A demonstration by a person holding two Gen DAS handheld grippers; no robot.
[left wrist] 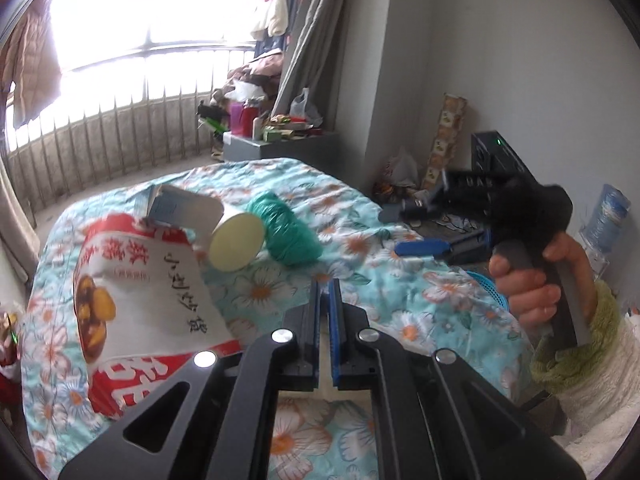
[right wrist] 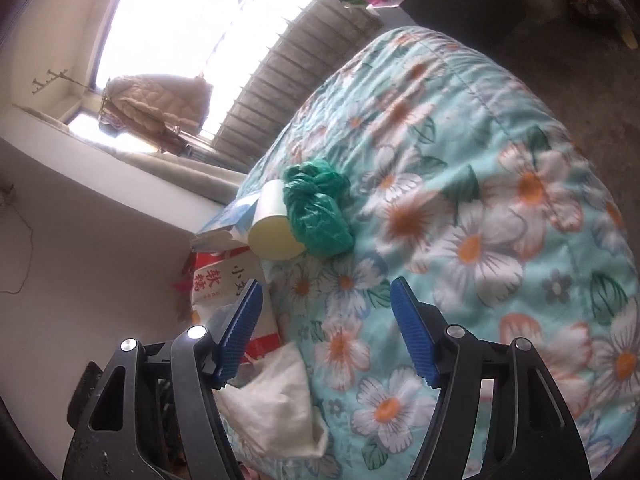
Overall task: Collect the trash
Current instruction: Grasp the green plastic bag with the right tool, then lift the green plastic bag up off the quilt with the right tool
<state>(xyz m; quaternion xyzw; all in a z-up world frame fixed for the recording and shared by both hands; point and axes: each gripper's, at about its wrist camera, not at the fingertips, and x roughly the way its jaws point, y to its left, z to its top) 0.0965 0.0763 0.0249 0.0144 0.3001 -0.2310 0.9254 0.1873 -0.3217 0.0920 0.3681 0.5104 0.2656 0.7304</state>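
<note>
In the left wrist view the left hand-held gripper (left wrist: 325, 304) is closed with nothing visible between its pads, above the flowered bed (left wrist: 400, 292); the trash lies at its ten to twelve o'clock: red-and-white snack bag (left wrist: 148, 300), paper cup (left wrist: 236, 242), green plastic bag (left wrist: 292, 232). In the right wrist view the right hand-held gripper (right wrist: 326, 324) stands spread and empty, the green plastic bag at twelve o'clock, a crumpled tissue (right wrist: 276, 400) at seven. Best bring the spread fingers down astride one soft piece and pinch its bulk, not the quilt.

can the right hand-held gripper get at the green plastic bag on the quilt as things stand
Probably yes: the right hand-held gripper is open and empty, with bare floral quilt leading to the green plastic bag; only the paper cup crowds one side.
</note>
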